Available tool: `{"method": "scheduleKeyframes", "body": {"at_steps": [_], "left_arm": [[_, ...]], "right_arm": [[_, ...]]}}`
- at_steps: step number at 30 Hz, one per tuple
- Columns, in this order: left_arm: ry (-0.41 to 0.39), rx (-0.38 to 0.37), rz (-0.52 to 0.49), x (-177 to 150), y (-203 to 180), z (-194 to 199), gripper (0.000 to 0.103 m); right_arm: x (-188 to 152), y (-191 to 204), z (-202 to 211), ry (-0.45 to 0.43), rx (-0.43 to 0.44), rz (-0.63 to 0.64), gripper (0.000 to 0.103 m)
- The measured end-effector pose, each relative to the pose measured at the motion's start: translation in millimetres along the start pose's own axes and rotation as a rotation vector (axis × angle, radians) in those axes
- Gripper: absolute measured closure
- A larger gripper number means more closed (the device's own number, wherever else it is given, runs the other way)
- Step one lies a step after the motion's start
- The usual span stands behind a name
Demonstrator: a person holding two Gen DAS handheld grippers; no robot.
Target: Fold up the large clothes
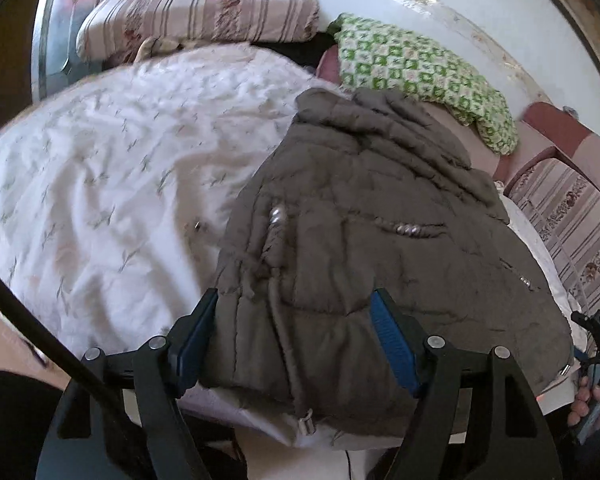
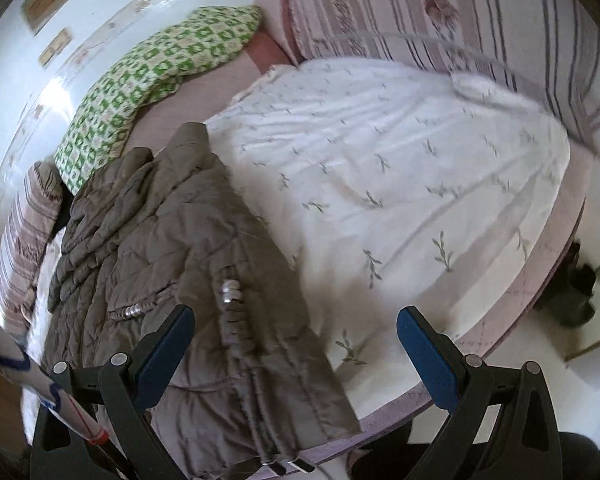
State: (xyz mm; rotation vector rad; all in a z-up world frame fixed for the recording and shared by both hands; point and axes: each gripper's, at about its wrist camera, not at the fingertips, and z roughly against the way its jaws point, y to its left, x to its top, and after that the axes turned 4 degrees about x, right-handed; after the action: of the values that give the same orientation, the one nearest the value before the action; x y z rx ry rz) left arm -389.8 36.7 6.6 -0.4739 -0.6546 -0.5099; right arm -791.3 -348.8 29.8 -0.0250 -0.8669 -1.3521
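Note:
A brown quilted puffer jacket point(image 1: 360, 216) lies folded on a bed covered by a white leaf-print quilt point(image 1: 112, 168). My left gripper point(image 1: 296, 340) is open, its blue-padded fingers point(image 1: 392, 340) straddling the jacket's near hem without clamping it. In the right wrist view the jacket point(image 2: 188, 264) lies at the left, hanging over the bed's near edge. My right gripper point(image 2: 296, 356) is open and empty, its left finger point(image 2: 164, 352) over the jacket's edge, its right finger point(image 2: 428, 356) over the quilt point(image 2: 400, 184).
A green checked pillow point(image 1: 420, 68) lies beyond the jacket against the white wall. Striped pink pillows point(image 1: 204, 12) sit at the head, and another point(image 2: 480, 28) beside the quilt. The bed's near edge point(image 2: 500, 340) drops to a pale floor with dark shoes point(image 2: 576, 296).

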Motion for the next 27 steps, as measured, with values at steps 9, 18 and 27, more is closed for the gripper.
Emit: {"method": "scheduleKeyframes", "body": {"at_steps": [9, 18, 27], "left_arm": [[0.027, -0.062, 0.051, -12.6, 1.5, 0.0, 0.029], [-0.016, -0.048, -0.009, -12.5, -13.1, 0.2, 0.029], [-0.047, 0.081, -0.131, -15.7, -37.3, -8.4, 0.021]], "right_arm": [[-4.5, -7.5, -9.0, 0.059, 0.102, -0.063, 0.000], [-52.4, 34.8, -1.1, 0.130, 0.320, 0.019, 0.016], [-54.4, 42.8, -17.7, 0.120, 0.201, 0.082, 0.043]]}}
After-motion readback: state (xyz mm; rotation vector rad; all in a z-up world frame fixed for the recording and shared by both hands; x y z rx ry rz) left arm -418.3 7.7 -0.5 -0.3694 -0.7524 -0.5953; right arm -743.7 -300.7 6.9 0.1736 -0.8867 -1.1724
